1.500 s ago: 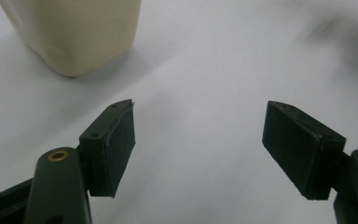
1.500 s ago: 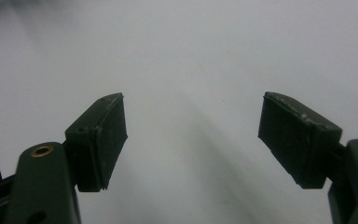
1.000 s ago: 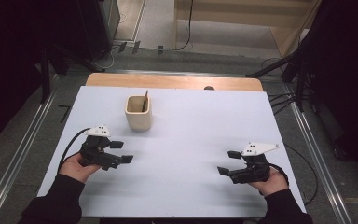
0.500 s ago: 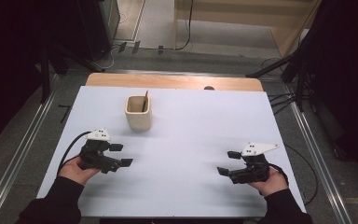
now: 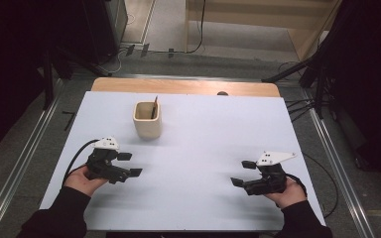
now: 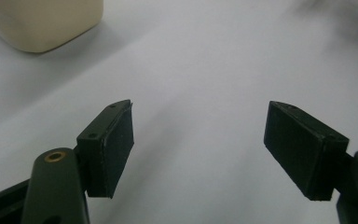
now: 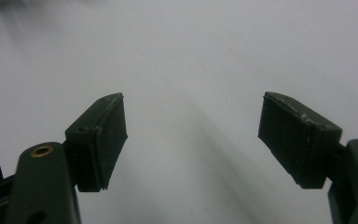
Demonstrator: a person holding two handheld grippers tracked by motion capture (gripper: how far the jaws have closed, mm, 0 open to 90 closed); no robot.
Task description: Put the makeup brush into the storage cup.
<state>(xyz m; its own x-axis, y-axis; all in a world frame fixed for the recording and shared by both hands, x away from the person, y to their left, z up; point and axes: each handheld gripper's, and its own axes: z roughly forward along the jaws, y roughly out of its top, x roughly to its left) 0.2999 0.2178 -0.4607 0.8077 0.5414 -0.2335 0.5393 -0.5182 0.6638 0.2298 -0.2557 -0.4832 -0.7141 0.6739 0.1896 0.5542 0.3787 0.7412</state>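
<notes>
Near edge first: the left gripper (image 5: 129, 164), a black two-jaw hand-held unit with a white top plate, is held at about 8 o'clock on the white rectangular table top (image 5: 203, 134), low over the sheet. Jaws are spread wide, nothing between them; in the left gripper view only bare white surface is seen between the pads (image 6: 114, 149).

The right gripper (image 5: 243, 173), same black build with a grey three-cornered plate, is held at about 4 o'clock, jaws pointing toward the table centre. Jaws are likewise wide apart and empty; bare table is seen between the pads (image 7: 103, 140) in the right gripper view.

Farther out, at roughly 11 o'clock from table centre, a cream square ceramic cup (image 5: 147, 120) is stood upright. A thin dark stick (image 5: 154, 106) is leaned inside it. The cup is well apart from the right gripper, nearer the left gripper, at 1 o'clock from it, untouched.

A bare wooden strip (image 5: 178, 87) is exposed along the far edge.
</notes>
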